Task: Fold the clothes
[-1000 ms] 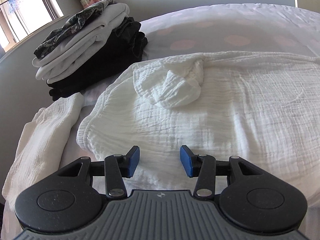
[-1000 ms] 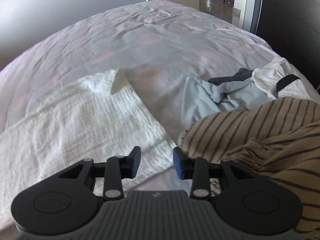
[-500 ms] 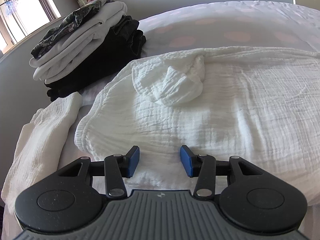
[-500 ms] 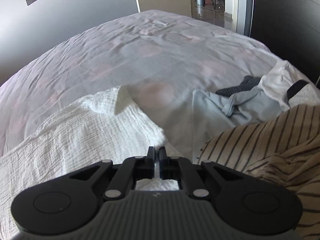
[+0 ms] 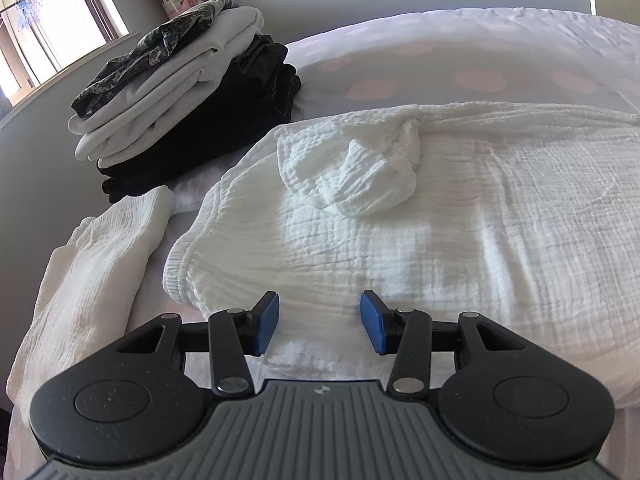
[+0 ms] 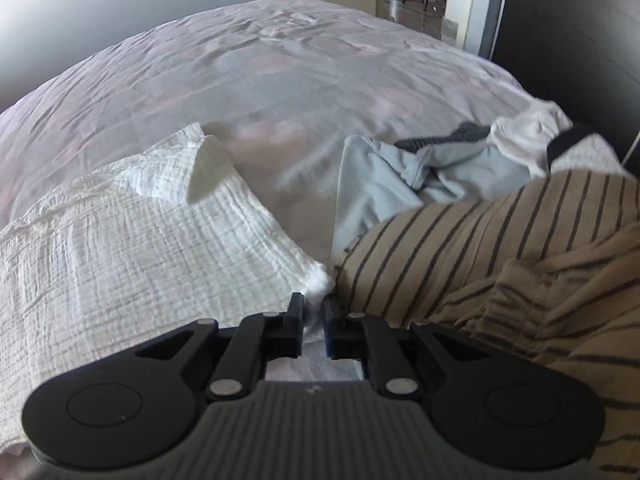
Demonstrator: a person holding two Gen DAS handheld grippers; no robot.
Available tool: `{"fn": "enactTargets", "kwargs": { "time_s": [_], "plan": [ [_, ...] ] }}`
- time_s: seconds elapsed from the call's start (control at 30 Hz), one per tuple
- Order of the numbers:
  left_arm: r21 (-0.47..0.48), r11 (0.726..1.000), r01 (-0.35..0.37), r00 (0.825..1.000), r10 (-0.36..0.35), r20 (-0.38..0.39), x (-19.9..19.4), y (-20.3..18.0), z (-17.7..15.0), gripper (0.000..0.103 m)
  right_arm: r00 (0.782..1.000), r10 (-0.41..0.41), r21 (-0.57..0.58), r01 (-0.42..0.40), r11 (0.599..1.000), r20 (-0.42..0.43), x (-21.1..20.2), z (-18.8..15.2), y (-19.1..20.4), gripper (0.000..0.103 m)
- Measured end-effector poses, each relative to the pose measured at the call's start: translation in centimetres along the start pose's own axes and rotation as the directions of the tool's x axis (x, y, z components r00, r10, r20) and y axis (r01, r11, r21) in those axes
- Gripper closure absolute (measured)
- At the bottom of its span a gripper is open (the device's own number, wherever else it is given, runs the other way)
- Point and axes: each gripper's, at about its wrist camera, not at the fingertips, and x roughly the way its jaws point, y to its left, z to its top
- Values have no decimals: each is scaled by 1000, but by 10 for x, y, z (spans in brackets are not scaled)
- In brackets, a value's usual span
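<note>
Right gripper [image 6: 313, 312] pinching the near corner of the white crinkled muslin garment [image 6: 132, 248], jaws narrow and just eased slightly apart, fabric bunched between them.

Spread flat across the grey bedcover with pale pink spots [image 5: 460, 60], garment filling centre and right of the left wrist view, a bunched sleeve on top. Left gripper [image 5: 319, 327] hovering over the lower edge, jaws wide, nothing between. Stack of folded clothes [image 5: 180, 92] upper left; striped beige garment [image 6: 500, 264] lower right of the right wrist view.
</note>
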Motion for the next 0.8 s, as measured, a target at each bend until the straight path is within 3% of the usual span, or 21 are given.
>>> {"fn": "enactTargets", "kwargs": {
  "time_s": [0.03, 0.23, 0.4, 0.5, 0.8],
  "plan": [
    [7, 1000, -6, 1000, 6, 1, 1, -2, 0, 50, 1000, -1, -31, 1, 1000, 16, -3, 3, 4, 81],
    [57, 998, -29, 999, 29, 15, 4, -8, 0, 50, 990, 117, -152, -104, 983, 81, 1, 30, 50, 81],
    [65, 997, -31, 999, 30, 20, 7, -8, 1, 50, 987, 152, -187, -141, 972, 45, 34, 47, 93, 81],
    [65, 997, -32, 999, 31, 25, 9, -8, 2, 50, 992, 125, -156, -122, 980, 7, 59, 55, 106, 82],
    [73, 997, -32, 999, 29, 41, 10, -10, 5, 50, 991, 55, -60, -48, 997, 122, 72, 105, 111, 80]
  ]
}}
